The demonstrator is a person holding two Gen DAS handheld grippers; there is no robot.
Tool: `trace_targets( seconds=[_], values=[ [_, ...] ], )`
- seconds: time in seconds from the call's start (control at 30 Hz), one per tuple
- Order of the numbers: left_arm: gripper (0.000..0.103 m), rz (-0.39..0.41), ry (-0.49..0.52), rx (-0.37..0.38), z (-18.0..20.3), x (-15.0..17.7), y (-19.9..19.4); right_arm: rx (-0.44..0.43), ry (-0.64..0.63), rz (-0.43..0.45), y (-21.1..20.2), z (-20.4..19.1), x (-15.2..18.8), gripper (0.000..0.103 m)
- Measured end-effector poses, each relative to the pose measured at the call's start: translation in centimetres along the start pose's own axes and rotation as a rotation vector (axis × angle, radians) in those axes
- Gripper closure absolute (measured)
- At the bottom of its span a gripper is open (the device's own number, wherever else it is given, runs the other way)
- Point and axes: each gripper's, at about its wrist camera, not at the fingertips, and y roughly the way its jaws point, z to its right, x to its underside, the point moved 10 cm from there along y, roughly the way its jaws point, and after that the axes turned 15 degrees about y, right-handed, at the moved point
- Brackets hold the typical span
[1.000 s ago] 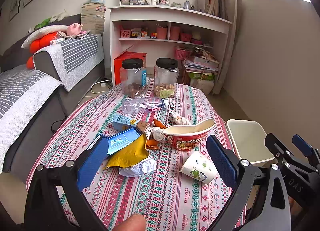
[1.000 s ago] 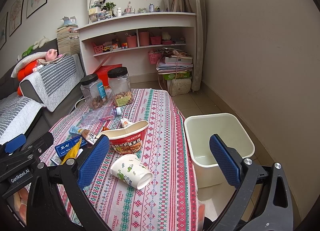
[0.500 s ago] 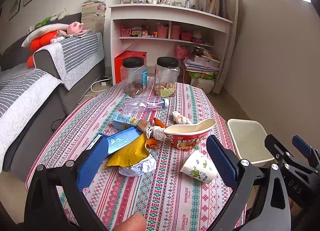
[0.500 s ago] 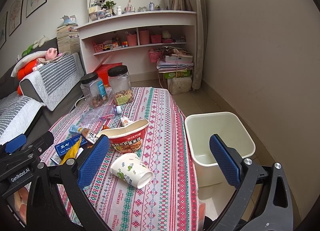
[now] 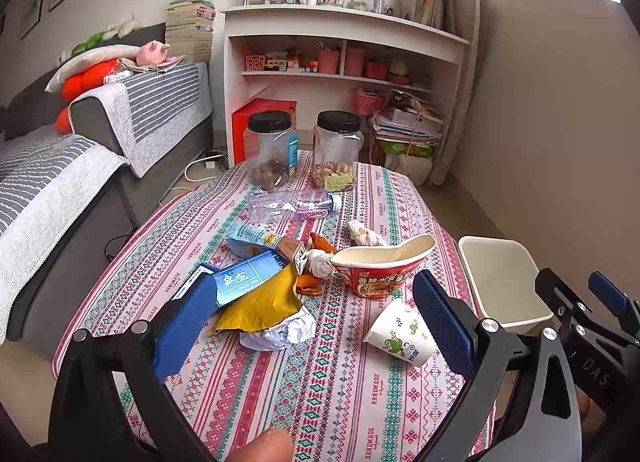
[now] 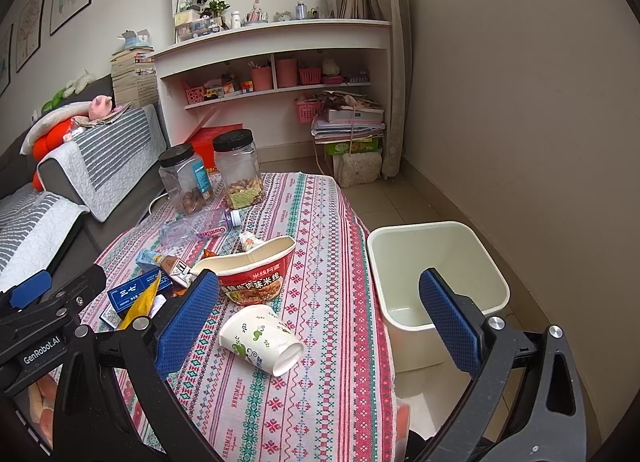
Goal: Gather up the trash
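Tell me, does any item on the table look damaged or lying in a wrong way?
Yes. The paper cup lies tipped on its side, the noodle bowl has a bent, crushed rim, and the plastic bottle lies flat and crumpled.

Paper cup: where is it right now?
The paper cup lies on its side near the table's right edge, just in front of the noodle bowl, beside the bin.

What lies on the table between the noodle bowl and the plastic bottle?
A small crumpled wrapper lies between the noodle bowl and the plastic bottle; both wrist views show it.
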Motion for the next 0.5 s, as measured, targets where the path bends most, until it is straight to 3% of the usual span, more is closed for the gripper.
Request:
trace_targets(
  seconds=[0.07, 0.3, 0.4, 0.5],
  values=[
    [0.008, -0.012, -0.014, -0.008, -0.5, 0.1, 0.2, -0.002, 0.006, -0.046, 0.6, 0.1, 0.6, 0.007],
    [0.007, -0.042, -0.096, -0.023, -5.4, -1.5, 0.6, -0.059, 0.001, -0.445, 4.0, -1.2, 4.8, 0.007],
    [0.007, -0.018, -0.147, -0.036, -9.0, -3.5, 0.2, -0.08, 0.025, -0.546, 5.1, -1.8, 4.7, 0.007],
    [0.007, -0.072, -0.137, -0.004, -11.4, -4.9, 1.7, -0.087, -0.023, -0.622, 6.6, -3.2, 4.6, 0.007]
  ],
)
